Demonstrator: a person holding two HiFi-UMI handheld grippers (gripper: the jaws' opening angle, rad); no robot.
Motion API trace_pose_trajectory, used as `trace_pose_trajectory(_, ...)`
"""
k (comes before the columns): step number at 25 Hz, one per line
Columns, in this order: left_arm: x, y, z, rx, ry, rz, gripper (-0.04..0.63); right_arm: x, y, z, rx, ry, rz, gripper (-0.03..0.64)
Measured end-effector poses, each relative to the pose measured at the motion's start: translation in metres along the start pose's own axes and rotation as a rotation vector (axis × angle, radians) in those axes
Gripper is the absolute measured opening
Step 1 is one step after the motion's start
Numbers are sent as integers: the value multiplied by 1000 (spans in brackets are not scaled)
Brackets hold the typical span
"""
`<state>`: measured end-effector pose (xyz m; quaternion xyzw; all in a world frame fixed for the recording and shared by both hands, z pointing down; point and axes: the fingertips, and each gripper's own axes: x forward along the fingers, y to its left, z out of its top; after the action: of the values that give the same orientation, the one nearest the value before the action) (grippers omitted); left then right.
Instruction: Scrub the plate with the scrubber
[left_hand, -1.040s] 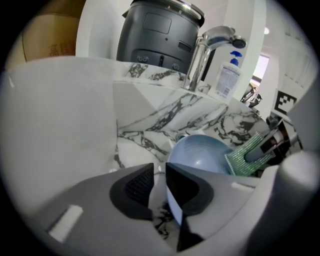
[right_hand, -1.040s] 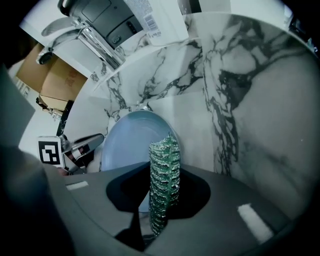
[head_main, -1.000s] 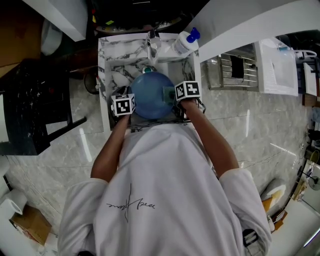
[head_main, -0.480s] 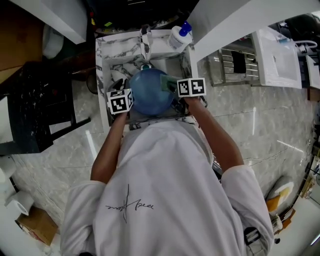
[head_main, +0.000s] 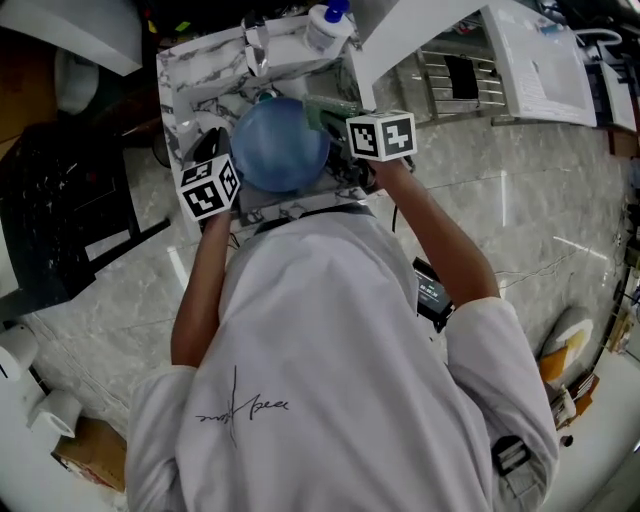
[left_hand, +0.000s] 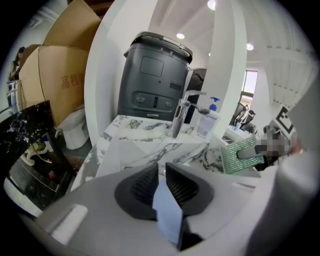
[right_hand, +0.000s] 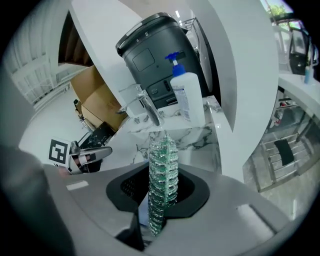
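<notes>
Jaws of our left gripper clamp the plate edge between them; our right gripper squeezes the scrubber upright between its jaws.

Left claw, right claw both gripping

A washroom or bathroom-fittings space: marble sink with tap and pump bottle at upper centre, toilet left, chrome towel rail upper right.
</notes>
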<state>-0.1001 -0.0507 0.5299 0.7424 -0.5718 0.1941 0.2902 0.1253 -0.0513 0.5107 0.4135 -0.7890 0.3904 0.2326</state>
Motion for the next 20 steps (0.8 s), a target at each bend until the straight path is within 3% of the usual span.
trace_pose_trajectory(20,-105,-38,78,-12,-270,-100,54,-125,53,50,-158,-334,-84,66)
